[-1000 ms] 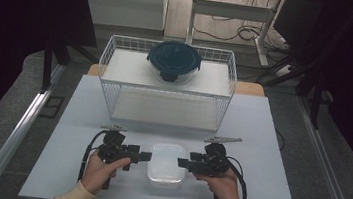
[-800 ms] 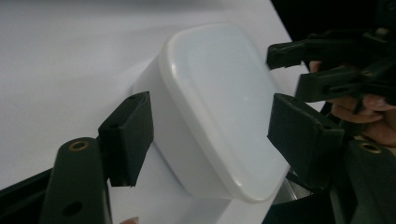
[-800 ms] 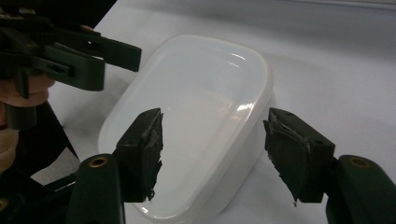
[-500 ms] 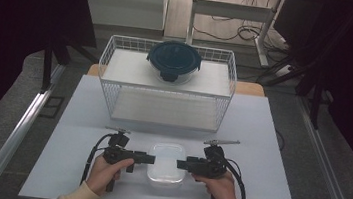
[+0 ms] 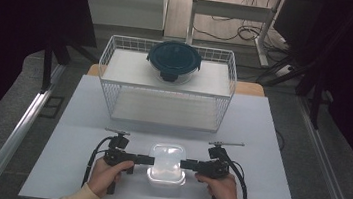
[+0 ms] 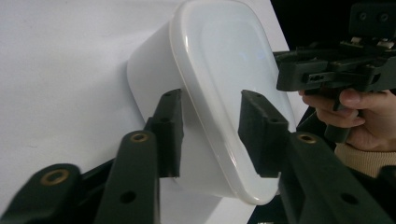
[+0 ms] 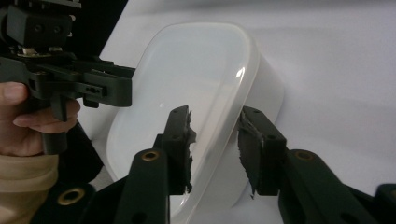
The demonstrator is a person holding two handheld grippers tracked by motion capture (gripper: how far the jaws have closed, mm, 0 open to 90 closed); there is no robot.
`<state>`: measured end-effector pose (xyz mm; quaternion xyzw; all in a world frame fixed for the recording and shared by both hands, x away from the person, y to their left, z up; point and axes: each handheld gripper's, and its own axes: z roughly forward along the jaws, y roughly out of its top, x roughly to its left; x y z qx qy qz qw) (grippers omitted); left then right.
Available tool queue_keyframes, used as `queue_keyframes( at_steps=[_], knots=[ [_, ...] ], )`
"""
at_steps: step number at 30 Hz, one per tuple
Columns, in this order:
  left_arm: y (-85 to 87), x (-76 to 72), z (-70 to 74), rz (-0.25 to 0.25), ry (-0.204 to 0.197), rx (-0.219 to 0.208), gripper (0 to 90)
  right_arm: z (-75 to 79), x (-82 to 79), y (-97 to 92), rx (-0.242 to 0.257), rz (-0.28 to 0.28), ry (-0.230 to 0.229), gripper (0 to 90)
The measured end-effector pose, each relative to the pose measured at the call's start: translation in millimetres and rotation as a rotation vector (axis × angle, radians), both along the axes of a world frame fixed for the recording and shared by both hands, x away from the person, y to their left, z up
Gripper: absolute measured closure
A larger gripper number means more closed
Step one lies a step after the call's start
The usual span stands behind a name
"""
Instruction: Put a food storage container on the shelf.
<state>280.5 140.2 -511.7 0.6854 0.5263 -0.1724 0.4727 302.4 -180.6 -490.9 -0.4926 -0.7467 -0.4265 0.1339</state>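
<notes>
Straddling the box (image 6: 219, 88) rim — finger contact unclear.

A lab: dark curtains (image 5: 27, 22), floor cables (image 5: 227, 32), white table (image 5: 69, 137).

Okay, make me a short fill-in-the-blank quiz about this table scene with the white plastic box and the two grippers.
1. The white lidded plastic box sits between the left gripper and the ____ gripper.
2. The dark blue round lidded container rests on top of the white ____ basket.
3. Each gripper's jaws straddle the box's ____.

Missing words: right; wire; rim
</notes>
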Motion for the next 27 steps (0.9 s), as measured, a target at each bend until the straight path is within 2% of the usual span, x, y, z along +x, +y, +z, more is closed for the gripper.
queue_keyframes(
  at_steps=[2,11,18,22,27],
  knots=[
    [1.6,-1.1,1.6,0.007,-0.009,-0.009,68.1,0.3,-1.5,-2.1,0.014,0.002,0.001,68.4],
    [4.5,-6.8,8.7,-0.001,-0.042,-0.032,74.5,6.8,-7.0,-5.8,0.029,0.002,-0.023,73.7],
    [5.4,-11.1,16.7,-0.004,-0.077,-0.029,79.5,14.3,-11.0,-6.6,0.014,0.005,-0.066,78.2],
    [4.3,-13.5,20.9,0.0,-0.103,-0.004,79.8,17.1,-13.0,-5.1,-0.001,0.01,-0.098,79.0],
    [6.5,-15.2,25.4,-0.005,-0.122,-0.012,79.8,20.5,-14.2,-5.0,0.011,0.02,-0.116,79.2]
  ],
)
